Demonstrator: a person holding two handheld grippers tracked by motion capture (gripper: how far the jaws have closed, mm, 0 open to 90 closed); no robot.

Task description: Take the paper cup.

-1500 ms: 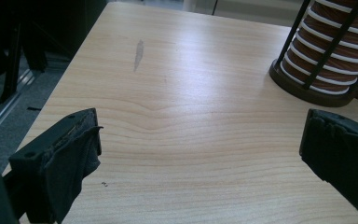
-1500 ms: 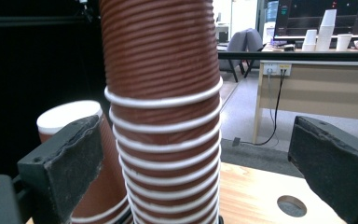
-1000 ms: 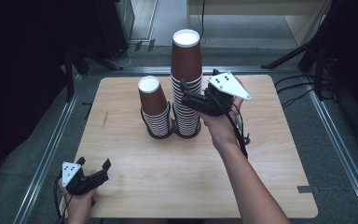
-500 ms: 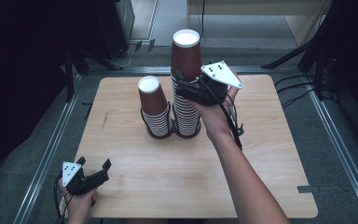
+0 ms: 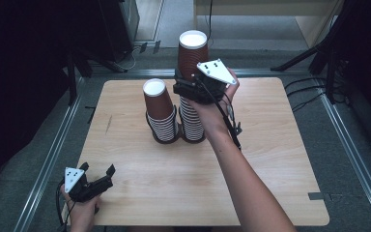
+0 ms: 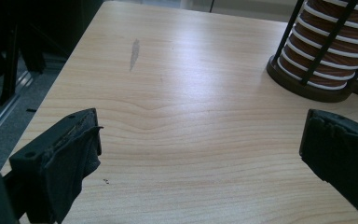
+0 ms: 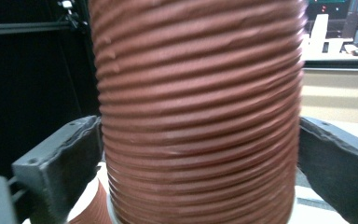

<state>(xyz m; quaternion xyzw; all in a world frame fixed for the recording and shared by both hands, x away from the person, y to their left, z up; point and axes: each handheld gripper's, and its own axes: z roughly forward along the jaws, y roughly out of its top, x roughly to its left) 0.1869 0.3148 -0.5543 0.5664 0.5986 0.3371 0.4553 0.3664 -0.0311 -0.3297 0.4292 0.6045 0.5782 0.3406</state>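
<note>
Currently the right claw [image 5: 187, 83] is set around the top cup [image 5: 192, 55] of the tall stack [image 5: 192, 121], which stands at the middle of the bench [image 5: 270, 159], just beside the short stack [image 5: 160, 113]. Its jaws have just been closing with the cup between them. In the right gripper view both pads [image 7: 81, 154] are seen against the ribbed wall of the cup [image 7: 200, 93], so the claw is judged clamped on it. The left claw [image 5: 99, 176] is held at the near left corner of the bench with jaws apart and nothing between them; in the left gripper view bare wood is seen between the pads.

Step in hand, as judged: the top cup is to be drawn off the tall stack.
- The grip should be kept light. A paper wall is likely to dent if it is squeezed harder.
- The cup should be lifted straight up along the stack's axis, so that the cups below are not tipped.
- It should be watched whether a second cup comes up with it.
- The short stack should be cleared on the way.

Writing: none can be read. The cups are plain brown with white rims. The screens far behind the cup are blurred.
</note>
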